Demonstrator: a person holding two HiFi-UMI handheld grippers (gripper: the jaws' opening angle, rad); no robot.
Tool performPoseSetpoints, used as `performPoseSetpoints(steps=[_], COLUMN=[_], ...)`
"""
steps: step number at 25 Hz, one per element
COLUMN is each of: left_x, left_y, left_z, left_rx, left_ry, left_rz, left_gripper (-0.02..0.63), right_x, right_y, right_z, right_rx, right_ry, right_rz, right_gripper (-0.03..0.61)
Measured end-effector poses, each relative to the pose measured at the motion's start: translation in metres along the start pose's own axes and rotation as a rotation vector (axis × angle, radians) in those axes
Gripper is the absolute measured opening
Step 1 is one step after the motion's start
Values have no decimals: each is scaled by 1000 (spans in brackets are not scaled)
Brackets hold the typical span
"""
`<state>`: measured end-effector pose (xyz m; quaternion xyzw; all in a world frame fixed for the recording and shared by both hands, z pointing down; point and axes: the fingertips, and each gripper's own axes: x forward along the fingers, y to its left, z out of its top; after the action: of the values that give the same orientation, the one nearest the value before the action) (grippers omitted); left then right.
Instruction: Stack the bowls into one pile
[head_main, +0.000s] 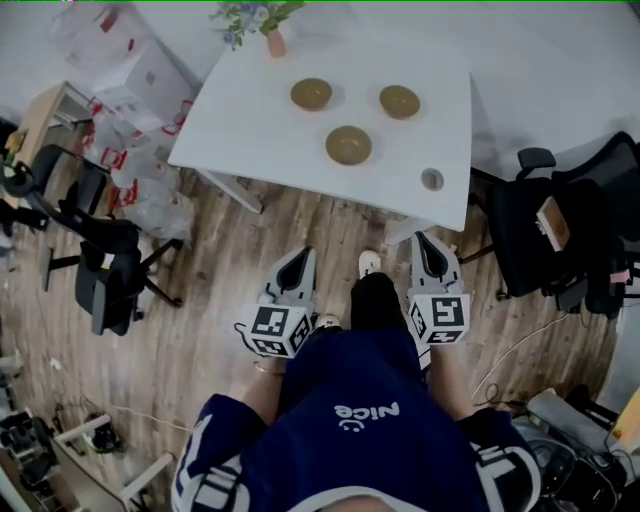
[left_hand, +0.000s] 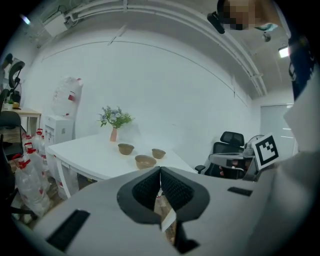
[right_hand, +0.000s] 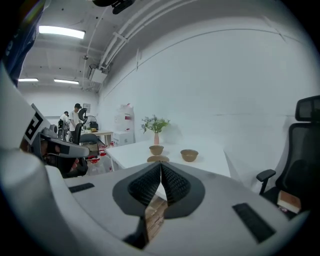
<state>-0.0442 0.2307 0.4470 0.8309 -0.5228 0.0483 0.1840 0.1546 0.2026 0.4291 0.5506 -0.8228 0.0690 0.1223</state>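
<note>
Three brown bowls stand apart on the white table (head_main: 250, 130): one at the back left (head_main: 311, 94), one at the back right (head_main: 399, 101), one nearer the front (head_main: 348, 145). Both grippers hover over the wooden floor, short of the table's near edge, pointing toward it. My left gripper (head_main: 301, 255) is shut with nothing in it; along its jaws I see the bowls (left_hand: 145, 161) ahead. My right gripper (head_main: 424, 240) is also shut and empty; in its view two bowls (right_hand: 189, 155) show fully, and the nearest one (right_hand: 158, 159) peeks over the jaw tips.
A small grey round cup (head_main: 432, 179) sits near the table's front right corner, a vase of flowers (head_main: 274, 40) at its far edge. Black office chairs stand left (head_main: 100, 250) and right (head_main: 560, 220). Boxes and bags (head_main: 140, 110) crowd the left side.
</note>
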Motion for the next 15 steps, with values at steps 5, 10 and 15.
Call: performPoseSetpoints(steps=[5,10,15], left_x=[68,126,173], left_y=[23,34,24], left_z=[23,56,61], left_rx=[-31,-42,-42], left_ry=[20,-13,-8], left_rz=[98,158,181], left_gripper=[17,17,17], right_x=[86,144,178], right_y=[-40,-75,-113], right_z=[16,32,36], right_rx=[-4,-22,-19], right_ry=[14,16,15], right_rz=[96,167,197], right_gripper=[21,21,23])
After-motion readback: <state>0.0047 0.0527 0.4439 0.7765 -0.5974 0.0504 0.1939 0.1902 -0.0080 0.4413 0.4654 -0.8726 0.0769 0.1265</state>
